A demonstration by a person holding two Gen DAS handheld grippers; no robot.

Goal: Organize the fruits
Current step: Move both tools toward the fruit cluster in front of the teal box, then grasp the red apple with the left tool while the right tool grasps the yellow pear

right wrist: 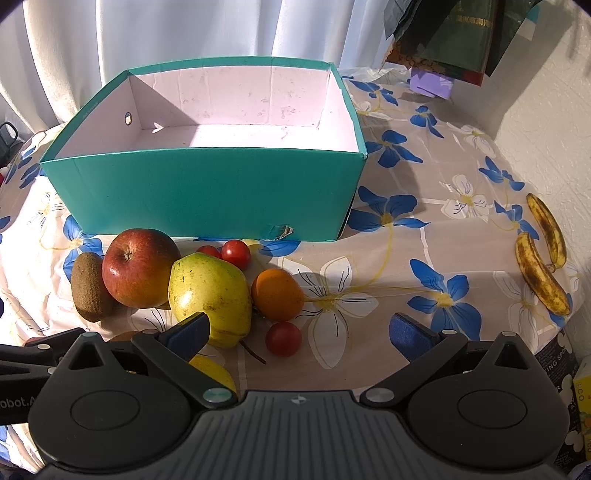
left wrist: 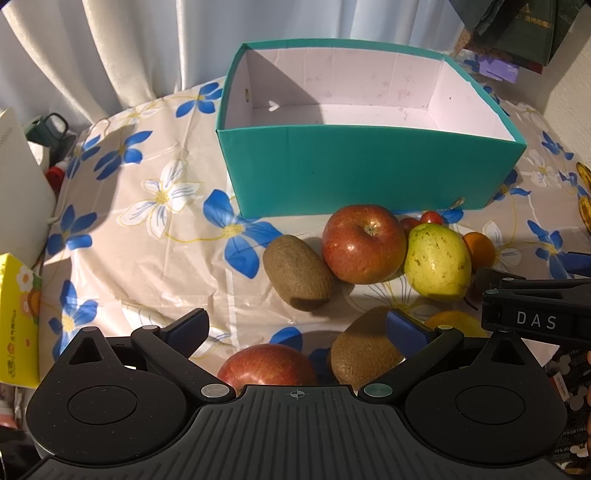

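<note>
Both wrist cameras look forward and down from the table's near edge. The left sits closer, further left. Both share the teal box [left wrist: 369,173] [right wrist: 207,192] and the fruit before it.

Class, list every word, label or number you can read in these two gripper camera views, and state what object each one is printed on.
"DAS": white letters on the right gripper, seen from the left wrist camera.
"obot.A": cut-off white letters on the left gripper, at the frame edge of the right wrist camera.
"SUPPORTING": partly cut off, on a dark printed item at the table's right edge.
Yellow box: print too small to read.
Dark book: gold lettering too blurred to read.
</note>
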